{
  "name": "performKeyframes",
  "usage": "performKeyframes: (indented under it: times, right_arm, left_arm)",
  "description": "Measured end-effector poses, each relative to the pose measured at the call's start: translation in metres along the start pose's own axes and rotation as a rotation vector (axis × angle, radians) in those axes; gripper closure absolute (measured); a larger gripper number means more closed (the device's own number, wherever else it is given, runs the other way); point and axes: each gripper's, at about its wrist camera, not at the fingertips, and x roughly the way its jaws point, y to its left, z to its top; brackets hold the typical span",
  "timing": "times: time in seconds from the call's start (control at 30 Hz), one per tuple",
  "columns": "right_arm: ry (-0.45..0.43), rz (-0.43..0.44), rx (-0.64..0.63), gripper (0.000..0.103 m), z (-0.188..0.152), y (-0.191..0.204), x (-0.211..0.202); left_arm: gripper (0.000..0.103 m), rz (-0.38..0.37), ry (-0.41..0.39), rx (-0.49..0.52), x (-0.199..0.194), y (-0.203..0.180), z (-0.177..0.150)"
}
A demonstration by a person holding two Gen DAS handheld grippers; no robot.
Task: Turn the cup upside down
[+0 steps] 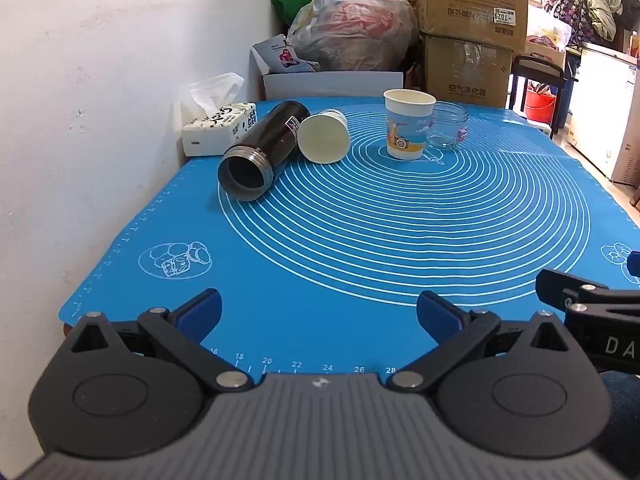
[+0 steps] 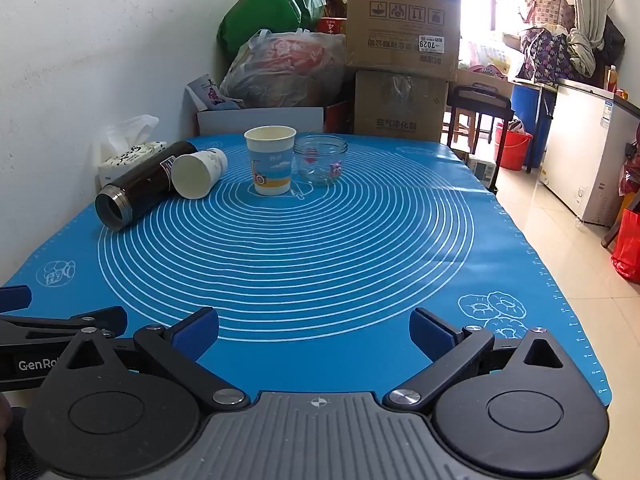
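Note:
A paper cup with a blue and yellow print (image 1: 407,125) (image 2: 270,160) stands upright, mouth up, at the far side of the blue mat (image 1: 360,240) (image 2: 320,248). A second white paper cup (image 1: 325,135) (image 2: 198,174) lies on its side, mouth toward me. My left gripper (image 1: 319,312) is open and empty over the mat's near edge. My right gripper (image 2: 314,330) is open and empty over the near edge too, to the right of the left one.
A black flask (image 1: 262,150) (image 2: 140,188) lies on its side by the fallen cup. A glass jar (image 1: 446,124) (image 2: 320,159) stands right of the upright cup. A tissue box (image 1: 218,126) sits by the wall. Boxes and bags (image 1: 472,32) stand behind the table.

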Motion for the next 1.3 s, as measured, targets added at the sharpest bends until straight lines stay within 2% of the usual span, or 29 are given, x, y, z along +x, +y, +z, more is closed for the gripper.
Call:
performKeyframes:
  times: [1.3]
  right_arm:
    - [-0.002,0.002,0.003,0.000,0.0001,-0.0002,0.0015]
  left_arm:
    - [0.001,0.002,-0.001,0.004,-0.0029,-0.0020,0.0010]
